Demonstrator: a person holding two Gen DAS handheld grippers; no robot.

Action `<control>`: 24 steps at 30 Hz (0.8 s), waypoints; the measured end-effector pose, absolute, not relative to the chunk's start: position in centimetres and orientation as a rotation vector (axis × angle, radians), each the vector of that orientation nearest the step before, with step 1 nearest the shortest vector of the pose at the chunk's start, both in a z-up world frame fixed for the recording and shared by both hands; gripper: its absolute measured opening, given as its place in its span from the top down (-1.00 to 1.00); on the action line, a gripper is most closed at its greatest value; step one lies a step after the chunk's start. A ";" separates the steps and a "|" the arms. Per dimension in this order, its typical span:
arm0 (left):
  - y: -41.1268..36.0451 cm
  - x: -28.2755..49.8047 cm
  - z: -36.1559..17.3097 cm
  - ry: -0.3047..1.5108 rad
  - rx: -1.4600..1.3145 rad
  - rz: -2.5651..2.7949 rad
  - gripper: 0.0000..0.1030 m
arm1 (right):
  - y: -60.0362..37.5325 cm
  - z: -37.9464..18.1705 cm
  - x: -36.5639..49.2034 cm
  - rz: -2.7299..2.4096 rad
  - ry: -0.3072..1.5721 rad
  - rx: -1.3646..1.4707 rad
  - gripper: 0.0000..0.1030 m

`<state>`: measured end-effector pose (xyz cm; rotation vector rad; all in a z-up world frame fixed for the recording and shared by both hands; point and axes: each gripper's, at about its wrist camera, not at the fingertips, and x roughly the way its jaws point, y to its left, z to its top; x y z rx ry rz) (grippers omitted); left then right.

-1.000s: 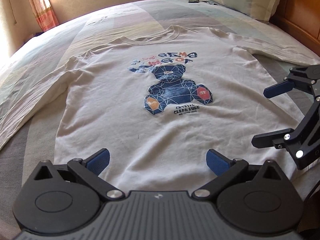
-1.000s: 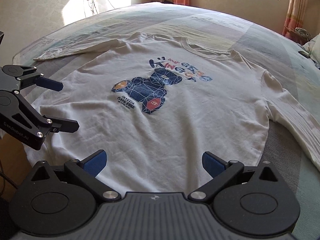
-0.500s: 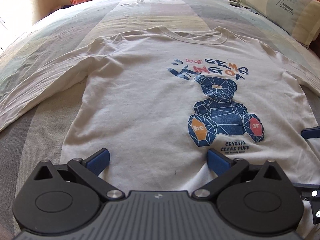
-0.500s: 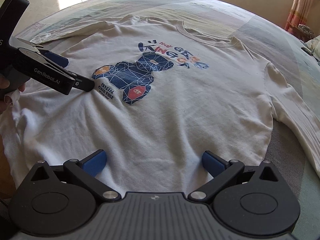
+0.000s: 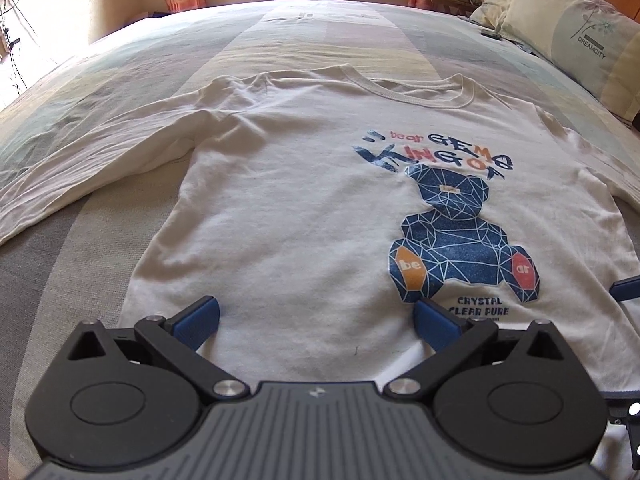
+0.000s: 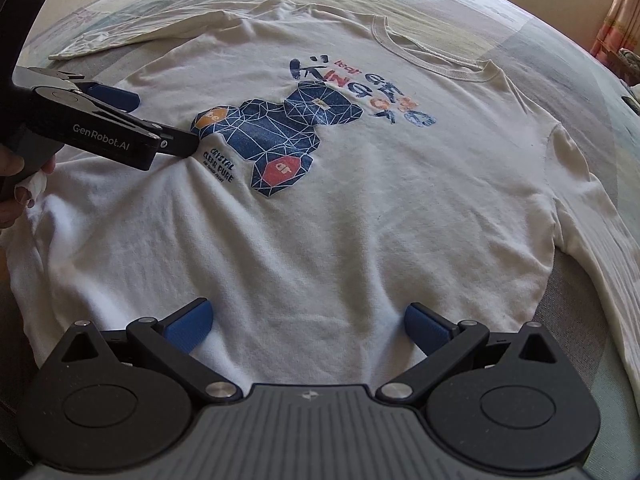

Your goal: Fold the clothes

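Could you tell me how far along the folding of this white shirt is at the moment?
Done: the shirt lies spread flat, print up, sleeves out, on the bed. In hand: the left gripper and right gripper are open over the hem, gripping nothing. Left: every fold; none shows yet.

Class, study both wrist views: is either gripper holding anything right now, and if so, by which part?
Nothing is held. The left gripper and right gripper both have their fingers spread open above the hem end of the white shirt, which lies flat on the bed.
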<state>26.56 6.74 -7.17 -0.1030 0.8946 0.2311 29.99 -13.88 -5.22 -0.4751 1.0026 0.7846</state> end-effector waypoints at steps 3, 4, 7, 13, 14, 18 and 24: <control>6.9 26.7 -7.1 0.897 -0.109 0.233 -1.00 | -13.6 -5.2 30.1 0.784 1.014 -0.488 -1.00; 6.9 26.7 -7.1 0.897 -0.109 0.233 -1.00 | -13.6 -5.2 30.1 0.784 1.014 -0.489 -1.00; 7.2 26.8 -7.0 0.892 -0.108 0.227 -1.00 | -13.7 -5.2 30.0 0.783 1.009 -0.485 -1.00; 9.1 26.7 -5.2 0.844 -0.195 0.225 -0.96 | -13.6 -5.2 30.0 0.771 1.020 -0.483 -1.00; 9.3 26.8 -4.7 0.813 -0.213 0.199 -0.97 | -13.6 -5.2 30.0 0.765 1.022 -0.481 -1.00; 10.4 29.6 -4.3 0.782 -0.219 0.089 -0.98 | -13.4 -5.2 29.9 0.740 1.027 -0.466 -1.00; 13.4 32.6 -6.9 0.754 -0.310 0.107 -0.96 | -13.2 -5.2 29.7 0.675 1.050 -0.438 -1.00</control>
